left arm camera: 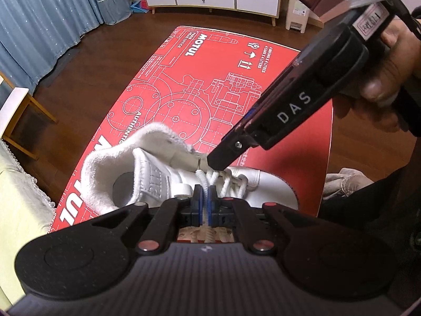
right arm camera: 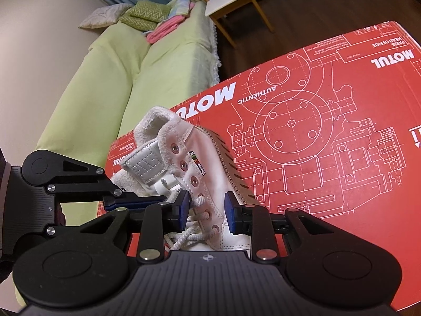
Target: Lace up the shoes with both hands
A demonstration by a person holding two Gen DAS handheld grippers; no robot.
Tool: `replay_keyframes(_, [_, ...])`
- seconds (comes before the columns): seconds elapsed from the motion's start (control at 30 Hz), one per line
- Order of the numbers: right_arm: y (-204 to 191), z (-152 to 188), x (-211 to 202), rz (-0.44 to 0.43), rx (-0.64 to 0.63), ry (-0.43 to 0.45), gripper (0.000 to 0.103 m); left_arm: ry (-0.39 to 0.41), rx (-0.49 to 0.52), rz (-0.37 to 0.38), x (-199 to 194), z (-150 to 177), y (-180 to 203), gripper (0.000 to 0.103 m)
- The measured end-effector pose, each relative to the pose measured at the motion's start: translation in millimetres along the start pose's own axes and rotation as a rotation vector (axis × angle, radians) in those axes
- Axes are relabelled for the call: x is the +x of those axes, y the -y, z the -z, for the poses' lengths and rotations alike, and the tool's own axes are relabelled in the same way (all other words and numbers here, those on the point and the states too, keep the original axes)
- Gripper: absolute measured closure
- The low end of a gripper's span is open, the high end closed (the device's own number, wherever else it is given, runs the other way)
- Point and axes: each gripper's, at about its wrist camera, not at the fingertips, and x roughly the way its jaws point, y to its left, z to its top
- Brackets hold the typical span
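now, left wrist view: the left gripper [left arm camera: 205, 192] has its jaws pinching the white lace [left arm camera: 203, 181] just above the white shoe [left arm camera: 168, 181] on the red box [left arm camera: 184, 84]. right wrist view: the right gripper [right arm camera: 206, 210] has jaws spread astride the eyelet row [right arm camera: 196, 181]. the lace looks limp and light, so grip near its stiff tip.

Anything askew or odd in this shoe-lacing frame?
The white shoe lies tipped on its side on the red cardboard box, ribbed sole exposed. Its upper eyelets are unlaced. The left hand-held gripper pinches the lace; the right hand-held gripper is open around the eyelet row.
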Motion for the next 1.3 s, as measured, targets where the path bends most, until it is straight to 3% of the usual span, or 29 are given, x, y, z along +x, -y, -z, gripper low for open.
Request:
replay_keyframes(0.2, [1,-1,1,-0.010,0.015,-0.008,0.076,0.019,0.001,0.008,6,-4,-1,0.102])
replay_keyframes(0.53, [56,2,3,-0.296,0.455,0.024,0.080,0.019,0.000,-0.011,7,-3,1,0.102])
replay_keyframes(0.67, [62,3,14,-0.331,0.523,0.011,0.081,0.020,0.000,-0.015,7,-3,1,0.102])
replay_keyframes(0.87, [74,7,27,-0.390,0.639,0.001,0.100,0.028,-0.013,-0.027,6,0,3,0.099])
replay_keyframes(1.0, [71,0,16,-0.331,0.565,0.009,0.102,0.043,-0.094,-0.023,-16,5,0,0.092])
replay_keyframes(1.1, [71,-9,-8,-0.229,0.487,0.050,0.103,0.058,-0.141,-0.038,-43,18,-3,0.092])
replay_keyframes(1.2, [75,-22,-41,-0.033,0.360,0.099,0.103,0.029,-0.162,-0.062,-59,35,-6,0.092])
replay_keyframes(1.3, [87,-33,-76,0.168,0.277,0.149,0.103,-0.056,-0.192,-0.103,-53,55,-8,0.090])
